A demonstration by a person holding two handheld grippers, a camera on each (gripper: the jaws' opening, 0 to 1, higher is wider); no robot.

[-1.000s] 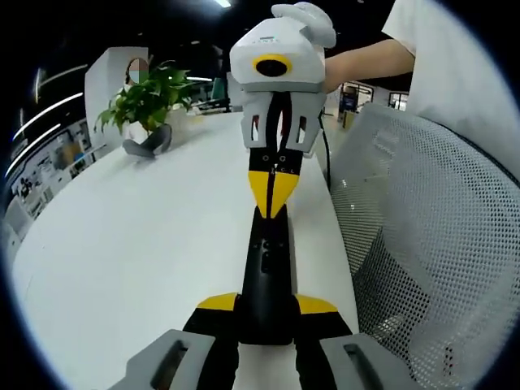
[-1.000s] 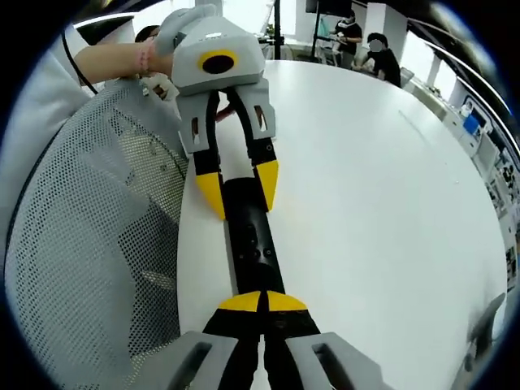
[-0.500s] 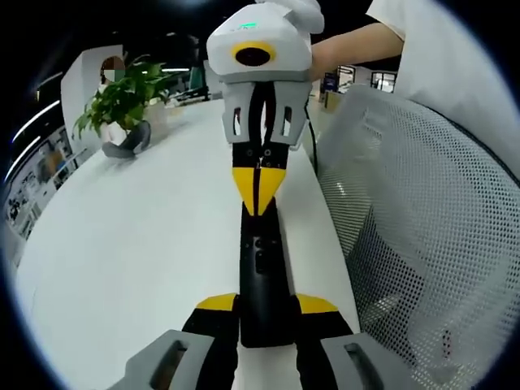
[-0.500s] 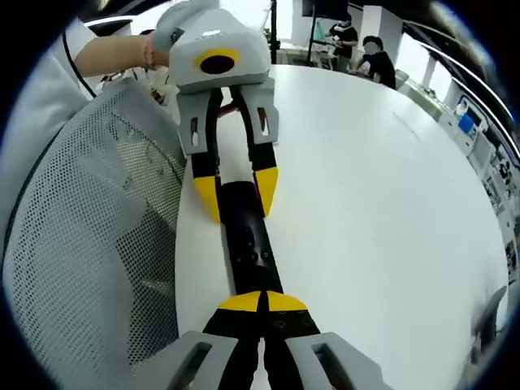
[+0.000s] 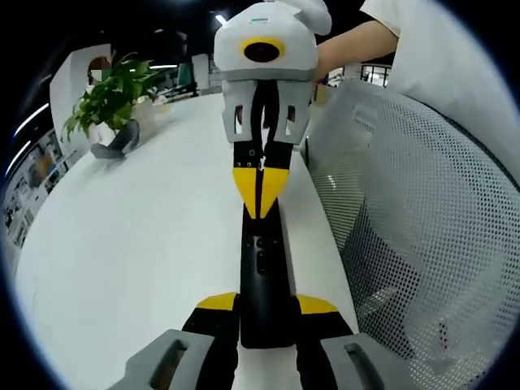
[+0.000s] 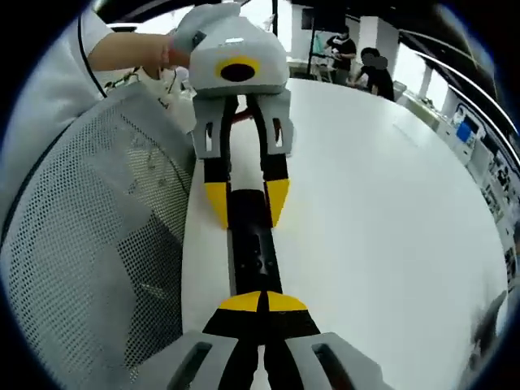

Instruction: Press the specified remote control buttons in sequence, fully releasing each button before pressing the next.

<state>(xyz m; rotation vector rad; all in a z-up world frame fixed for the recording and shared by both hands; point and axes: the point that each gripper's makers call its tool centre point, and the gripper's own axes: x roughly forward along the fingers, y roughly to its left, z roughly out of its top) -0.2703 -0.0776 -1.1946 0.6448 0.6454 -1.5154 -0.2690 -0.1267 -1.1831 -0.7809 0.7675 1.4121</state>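
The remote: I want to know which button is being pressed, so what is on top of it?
On the remote rest the right gripper's shut yellow fingers, near its far end. They cover the button beneath. The left gripper clamps the near end.

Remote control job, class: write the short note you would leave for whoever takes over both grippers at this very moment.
Left gripper: shut on the near end of the black remote control, holding it over the white table.
Right gripper: jaws together, yellow tips on the remote's far end.
Mesh chair alongside; potted plant far back.
Done: remote gripped; which buttons were pressed cannot be told.
Left: confirm the sequence, release fully between presses.
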